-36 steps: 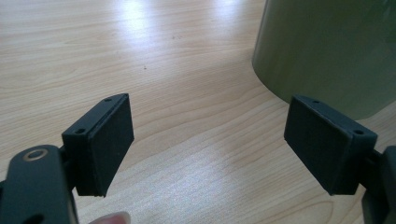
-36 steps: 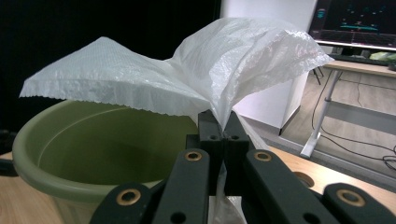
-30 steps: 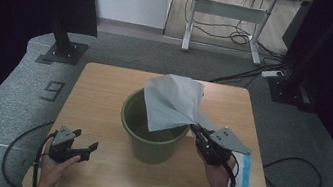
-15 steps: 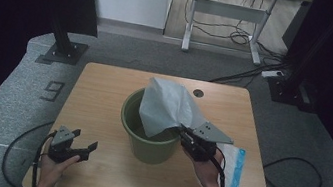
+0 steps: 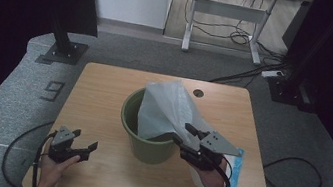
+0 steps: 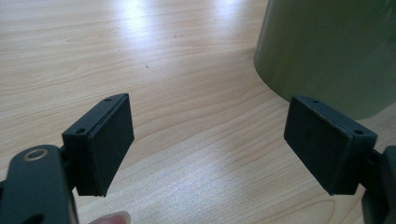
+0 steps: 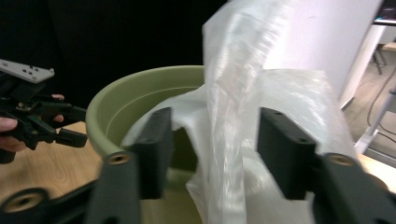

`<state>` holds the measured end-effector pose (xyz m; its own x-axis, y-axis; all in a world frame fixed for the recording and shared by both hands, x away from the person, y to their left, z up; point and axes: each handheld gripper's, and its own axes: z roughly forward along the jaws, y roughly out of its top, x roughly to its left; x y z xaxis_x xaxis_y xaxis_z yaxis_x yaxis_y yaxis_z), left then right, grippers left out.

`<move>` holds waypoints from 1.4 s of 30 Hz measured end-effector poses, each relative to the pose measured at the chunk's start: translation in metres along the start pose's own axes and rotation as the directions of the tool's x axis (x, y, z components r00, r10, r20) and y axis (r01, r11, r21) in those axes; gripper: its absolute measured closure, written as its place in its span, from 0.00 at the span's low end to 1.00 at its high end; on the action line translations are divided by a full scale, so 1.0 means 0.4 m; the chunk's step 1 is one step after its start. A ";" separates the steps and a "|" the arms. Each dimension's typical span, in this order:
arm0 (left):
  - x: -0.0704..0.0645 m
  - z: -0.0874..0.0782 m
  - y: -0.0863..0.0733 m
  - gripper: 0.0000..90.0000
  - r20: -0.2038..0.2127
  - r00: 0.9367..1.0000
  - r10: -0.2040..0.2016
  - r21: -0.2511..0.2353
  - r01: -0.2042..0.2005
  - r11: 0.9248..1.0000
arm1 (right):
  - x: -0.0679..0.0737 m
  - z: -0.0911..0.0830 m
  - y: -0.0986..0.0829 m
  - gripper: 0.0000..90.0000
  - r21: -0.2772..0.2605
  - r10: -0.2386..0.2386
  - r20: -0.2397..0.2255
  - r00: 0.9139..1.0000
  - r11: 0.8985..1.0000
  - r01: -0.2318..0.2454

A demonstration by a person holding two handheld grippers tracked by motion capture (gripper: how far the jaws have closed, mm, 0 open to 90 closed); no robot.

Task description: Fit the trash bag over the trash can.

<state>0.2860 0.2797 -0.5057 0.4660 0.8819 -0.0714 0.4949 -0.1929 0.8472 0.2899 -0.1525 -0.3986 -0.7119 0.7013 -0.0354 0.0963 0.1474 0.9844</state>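
An olive-green bucket [image 5: 146, 143] [image 6: 327, 51] [image 7: 135, 93] stands mid-table. A translucent white plastic bag [image 5: 167, 106] [image 7: 243, 93] rises out of it and drapes over its right rim. My right gripper [image 5: 182, 132] [image 7: 215, 149] is at that rim, open, with a fold of the bag hanging loose between its jaws. At the front left my left gripper [image 5: 86, 139] [image 6: 208, 140] rests low over the wood, open and empty, pointing at the bucket's base. It also appears at the left of the right gripper view [image 7: 77, 125].
A flat pack with a blue edge [image 5: 235, 170] lies on the wooden table [image 5: 103, 93] under my right hand. A round cable hole [image 5: 198, 93] sits near the far edge. A stand base [image 5: 62, 51] and a desk [image 5: 228, 7] are on the floor beyond.
My right gripper has come down and left to the bucket's rim, bringing the bag lower over the bucket, and its jaws now stand apart. The left gripper has stayed put.
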 end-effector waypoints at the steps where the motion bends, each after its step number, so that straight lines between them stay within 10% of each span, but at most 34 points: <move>1: -0.001 0.001 0.000 0.18 0.000 1.000 0.000 0.000 0.000 1.000 | 0.001 -0.013 -0.004 0.44 -0.007 0.003 0.005 1.000 1.000 -0.003; 12: -0.007 0.005 0.000 0.18 0.007 1.000 0.002 0.002 -0.002 1.000 | 0.005 -0.116 -0.119 0.31 0.024 0.034 0.109 0.993 0.999 -0.037; 29: -0.013 0.008 0.001 0.18 0.014 1.000 -0.001 0.002 0.001 1.000 | -0.023 -0.090 -0.272 0.30 0.144 0.122 0.194 0.973 0.978 -0.151; 42: -0.057 -0.032 0.051 0.21 0.045 0.999 0.023 -0.037 -0.021 0.999 | -0.033 -0.071 -0.283 0.96 0.156 0.091 0.180 0.979 0.980 -0.119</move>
<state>0.2761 0.2613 -0.4799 0.5096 0.8571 -0.0759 0.4573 -0.1951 0.8677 0.2688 -0.1984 -0.5047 -0.5634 0.8259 0.0234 0.2881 0.1698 0.9424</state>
